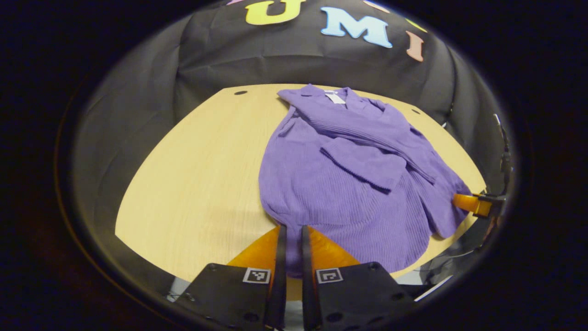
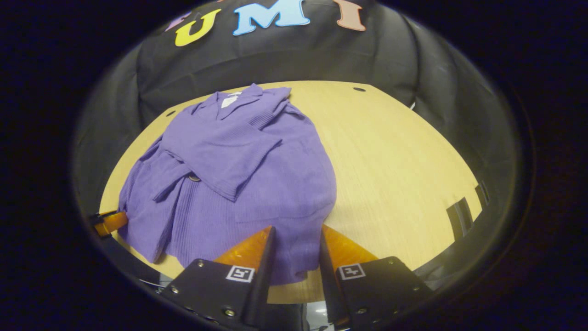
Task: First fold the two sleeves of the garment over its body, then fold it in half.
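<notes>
The purple ribbed knit garment [image 1: 349,184] is spread on the pale wooden table [image 1: 202,184], sleeves folded over its body. Its near hem is clamped by the left gripper [image 1: 292,232]; the right gripper [image 2: 296,239] is held apart over the hem.

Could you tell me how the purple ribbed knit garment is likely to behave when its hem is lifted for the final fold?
The purple ribbed knit garment looks soft and floppy, so it will probably drape and sag. Its folded sleeve lies loose and may slide off. The smooth pale wooden table probably lets it drag.
</notes>
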`<state>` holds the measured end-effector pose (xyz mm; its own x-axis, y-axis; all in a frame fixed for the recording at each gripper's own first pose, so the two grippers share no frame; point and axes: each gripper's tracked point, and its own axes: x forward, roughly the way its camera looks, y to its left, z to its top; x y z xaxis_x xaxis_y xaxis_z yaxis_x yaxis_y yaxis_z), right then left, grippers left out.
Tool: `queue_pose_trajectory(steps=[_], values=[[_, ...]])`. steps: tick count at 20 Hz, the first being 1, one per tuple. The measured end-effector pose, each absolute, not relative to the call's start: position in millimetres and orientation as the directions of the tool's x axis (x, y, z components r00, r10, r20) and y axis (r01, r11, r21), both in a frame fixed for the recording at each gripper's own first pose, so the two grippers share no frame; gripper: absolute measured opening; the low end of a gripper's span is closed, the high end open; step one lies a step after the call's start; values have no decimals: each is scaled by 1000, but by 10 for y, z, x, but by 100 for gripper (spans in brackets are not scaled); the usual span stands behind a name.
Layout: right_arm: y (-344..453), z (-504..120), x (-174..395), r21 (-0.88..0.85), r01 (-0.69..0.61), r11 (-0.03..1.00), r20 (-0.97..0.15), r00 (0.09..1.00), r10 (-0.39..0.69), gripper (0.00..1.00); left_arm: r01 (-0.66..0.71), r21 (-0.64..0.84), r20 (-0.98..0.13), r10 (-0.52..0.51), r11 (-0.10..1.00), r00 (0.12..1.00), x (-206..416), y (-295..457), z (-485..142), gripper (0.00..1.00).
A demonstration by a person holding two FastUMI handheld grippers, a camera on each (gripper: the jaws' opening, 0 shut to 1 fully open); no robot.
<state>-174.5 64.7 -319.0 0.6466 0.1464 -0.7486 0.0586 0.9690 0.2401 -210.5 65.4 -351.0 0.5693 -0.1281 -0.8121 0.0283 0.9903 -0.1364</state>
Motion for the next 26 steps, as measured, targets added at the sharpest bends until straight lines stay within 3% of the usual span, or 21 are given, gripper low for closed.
queue_pose_trajectory(steps=[1, 2, 3, 4, 5, 8, 12, 19, 25, 26], values=[[616, -3162, -1739, 257, 108, 960, -748, 651, 127, 32, 14, -140, -809, -122, 990, 575, -2075, 660, -3498, 22], [633, -3161, -1744, 264, 122, 957, -752, 647, 125, 12, -7, -152, -812, -121, 988, 571, -2072, 673, -3518, 16], [660, -3176, -1749, 264, 122, 957, -755, 643, 126, 12, -6, -150, -813, -121, 989, 569, -2065, 638, -3525, 9], [673, -3146, -1759, 269, 122, 955, -751, 648, 128, 12, -9, -162, -815, -128, 987, 564, -2068, 607, -3517, 10], [668, -3152, -1723, 269, 118, 956, -754, 644, 133, 4, -13, -193, -812, -152, 981, 563, -2067, 544, -3495, 10], [710, -3020, -1710, 318, 105, 942, -747, 639, 181, 5, -23, -270, -803, -212, 963, 557, -2022, 461, -3415, 10], [722, -2503, -1532, 408, 74, 910, -658, 715, 237, 4, -30, -353, -744, -262, 935, 614, -1803, 419, -3021, 9], [760, -1734, -1084, 410, -25, 912, -533, 805, 262, 4, 69, -403, -627, -330, 913, 705, -1267, 251, -2299, 8], [771, -1202, -592, 369, -118, 922, -438, 853, 284, 4, 66, -413, -545, -304, 908, 781, -693, 373, -1761, 9], [735, -1131, -477, 363, -127, 923, -427, 858, 286, 0, 58, -418, -535, -297, 907, 791, -585, 404, -1700, 8]])
